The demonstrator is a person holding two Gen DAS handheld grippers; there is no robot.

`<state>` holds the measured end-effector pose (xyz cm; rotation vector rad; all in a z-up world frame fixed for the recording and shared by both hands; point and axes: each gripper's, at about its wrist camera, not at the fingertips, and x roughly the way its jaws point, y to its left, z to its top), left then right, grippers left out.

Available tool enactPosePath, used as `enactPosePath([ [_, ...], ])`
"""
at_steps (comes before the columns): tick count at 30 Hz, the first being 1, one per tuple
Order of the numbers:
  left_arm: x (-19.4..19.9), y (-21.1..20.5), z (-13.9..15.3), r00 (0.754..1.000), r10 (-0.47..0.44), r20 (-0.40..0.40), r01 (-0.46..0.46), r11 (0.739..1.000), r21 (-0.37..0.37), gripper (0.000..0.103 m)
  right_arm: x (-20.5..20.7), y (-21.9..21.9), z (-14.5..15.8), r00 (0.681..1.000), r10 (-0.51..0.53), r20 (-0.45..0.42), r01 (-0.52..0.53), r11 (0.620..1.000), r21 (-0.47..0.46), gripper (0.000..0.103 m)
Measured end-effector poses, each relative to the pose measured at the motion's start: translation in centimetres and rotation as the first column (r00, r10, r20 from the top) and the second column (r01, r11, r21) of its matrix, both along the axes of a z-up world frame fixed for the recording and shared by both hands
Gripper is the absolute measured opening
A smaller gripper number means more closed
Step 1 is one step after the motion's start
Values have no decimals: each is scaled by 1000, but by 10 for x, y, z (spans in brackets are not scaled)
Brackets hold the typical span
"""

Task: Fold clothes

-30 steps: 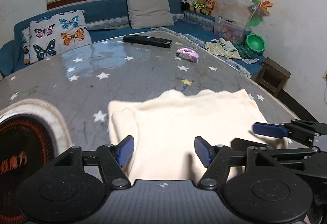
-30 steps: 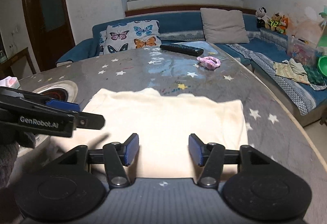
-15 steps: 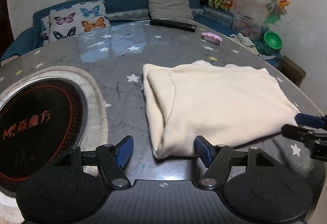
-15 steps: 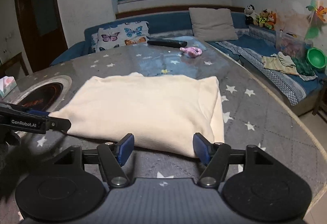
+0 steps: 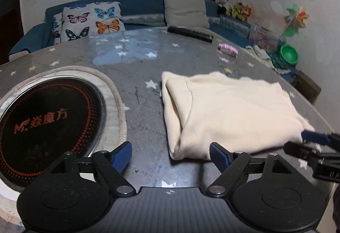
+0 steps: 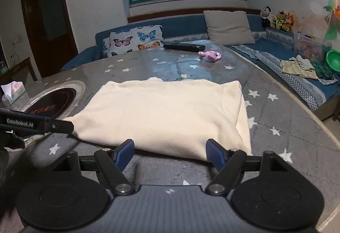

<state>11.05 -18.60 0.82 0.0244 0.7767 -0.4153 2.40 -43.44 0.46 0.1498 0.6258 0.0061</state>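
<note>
The folded cream garment (image 6: pixel 163 114) lies flat on the surface (image 6: pixel 282 126). Both jaws have just been opening: left hand-held gripper (image 5: pixel 170 155) and right hand-held gripper (image 6: pixel 170 151) stand spread, seemingly clear of the cloth.

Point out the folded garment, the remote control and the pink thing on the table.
folded garment (image 6: pixel 161 114): right wrist view, middle of its top layer.
remote control (image 6: pixel 183 47): right wrist view, middle of its black body.
pink thing (image 6: pixel 210 56): right wrist view, its middle.

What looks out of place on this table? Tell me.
A pink crumpled item and a black remote lie at the far edge, unrelated to folding. The cream garment is folded slightly unevenly: an under-layer sticks out along one side. Nothing is spilled or damaged.
</note>
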Motion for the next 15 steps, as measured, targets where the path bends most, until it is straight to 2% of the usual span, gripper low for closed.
enactPosePath([
  [2, 3, 2, 1, 1000, 21, 3, -21, 1000, -4, 84, -1, 1, 2, 1000, 0, 7, 0, 1000, 0, 79],
  [7, 12, 2, -11, 998, 59, -38, -57, 998, 40, 83, 3, 2, -2, 1000, -1, -11, 1, 1000, -7, 81],
  [12, 10, 2, -16, 998, 56, -40, -54, 997, 57, 82, 0, 3, 3, 1000, -5, -2, 5, 1000, -11, 81],
  [15, 3, 2, -12, 999, 43, -26, -41, 998, 54, 81, -5, 4, 9, 1000, -7, 13, 7, 1000, -16, 87],
])
